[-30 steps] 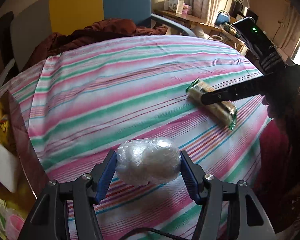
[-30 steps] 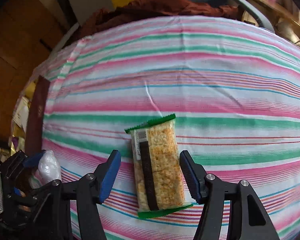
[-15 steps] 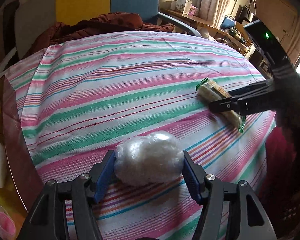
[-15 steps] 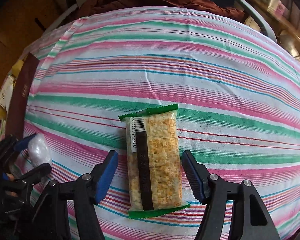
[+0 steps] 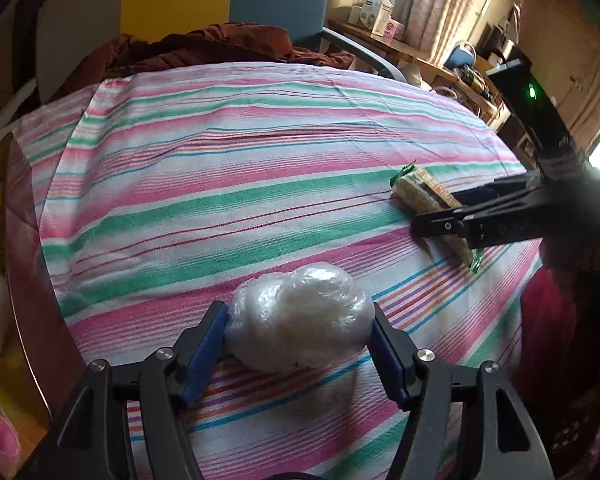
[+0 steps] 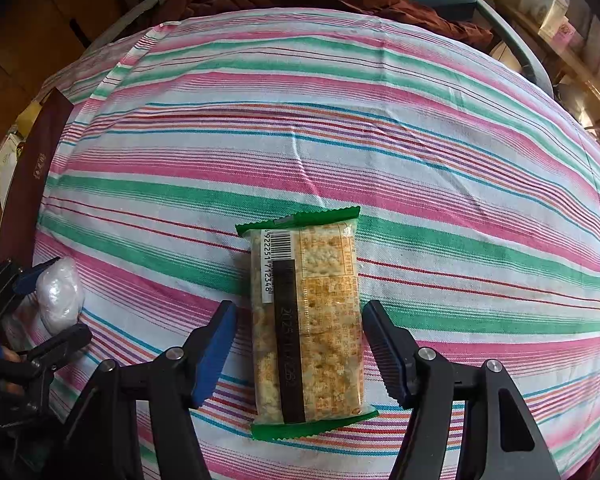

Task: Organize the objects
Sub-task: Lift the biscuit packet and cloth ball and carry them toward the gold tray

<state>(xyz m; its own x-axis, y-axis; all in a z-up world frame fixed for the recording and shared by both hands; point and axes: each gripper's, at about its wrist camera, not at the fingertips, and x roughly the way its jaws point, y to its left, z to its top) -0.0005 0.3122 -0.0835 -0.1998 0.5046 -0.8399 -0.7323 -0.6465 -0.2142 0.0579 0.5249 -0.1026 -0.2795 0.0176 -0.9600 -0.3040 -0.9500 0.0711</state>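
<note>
A white bundle wrapped in clear plastic [image 5: 300, 320] rests on the striped cloth near the table's front edge. My left gripper [image 5: 296, 310] straddles it; its jaws are opening, and both blue pads still touch the bundle's sides. The right wrist view shows the same bundle [image 6: 58, 292] and left gripper [image 6: 56, 304] at the far left. A green-edged cracker packet [image 6: 306, 320] lies flat on the cloth. My right gripper [image 6: 299, 308] is open around the packet, with a gap at each pad. In the left wrist view, the packet [image 5: 416, 188] and right gripper [image 5: 436, 216] are on the right.
The striped tablecloth [image 5: 220, 168] covers a round table. A brown-red garment [image 5: 204, 46] lies on a chair at the far edge. A dark red box [image 6: 40, 152] stands at the table's left side. A shelf with cartons [image 5: 376, 8] is at the back right.
The left jaws have spread wider around the bundle, which has filled out between them. The right gripper has come down closer over the packet and its jaws stand a little wider.
</note>
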